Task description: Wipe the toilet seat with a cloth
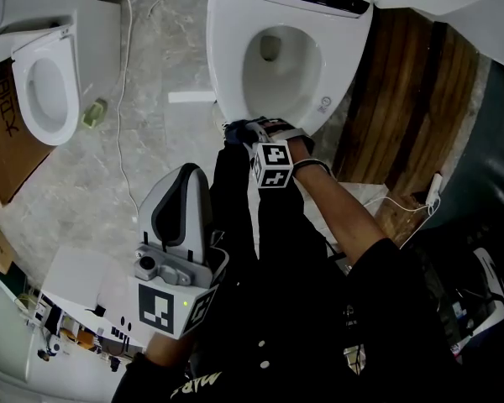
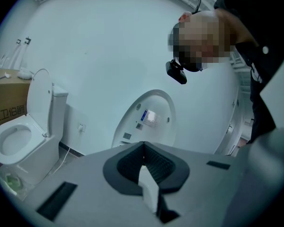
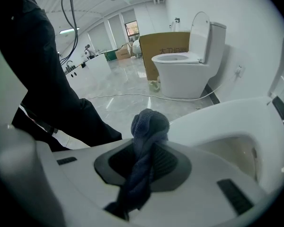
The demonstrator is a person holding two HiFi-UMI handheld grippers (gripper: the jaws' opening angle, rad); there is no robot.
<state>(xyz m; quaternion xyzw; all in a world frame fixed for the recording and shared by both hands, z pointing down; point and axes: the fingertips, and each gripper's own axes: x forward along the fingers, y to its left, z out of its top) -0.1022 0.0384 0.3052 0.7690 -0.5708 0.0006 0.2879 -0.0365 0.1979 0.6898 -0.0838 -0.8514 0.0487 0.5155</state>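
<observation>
Room: a pale grey marble floor (image 1: 143, 99) and white walls; a dark wooden panel (image 1: 412, 99) lies on the floor at the right.
Toilet in front of me: white, lid up. Its toilet seat (image 1: 227, 57) rings the bowl at the far centre of the head view and curves across the right of my right gripper view (image 3: 217, 122).
Second toilet (image 1: 46, 82): stands well apart at the far left, lid raised, with a brown cardboard box (image 1: 4, 133) just beside it. A thin white cable (image 1: 122, 124) trails over the floor between the two toilets.
My left gripper (image 1: 183, 193): held near me, well short of the seat and tilted up towards the wall. In its own view (image 2: 144, 174) the jaws are pressed together with nothing between them.
My right gripper (image 1: 256, 137): reached out to the near rim of the seat. In its own view (image 3: 149, 150) the jaws are pinched tight on the cloth.
Cloth (image 3: 144, 160): dark blue and twisted into a rope through the jaws, with a bunched knob past the tips. In the head view the cloth (image 1: 239, 128) sits at the seat's near edge; I cannot tell whether it presses on the seat.
Seat surface: plain, glossy white.
</observation>
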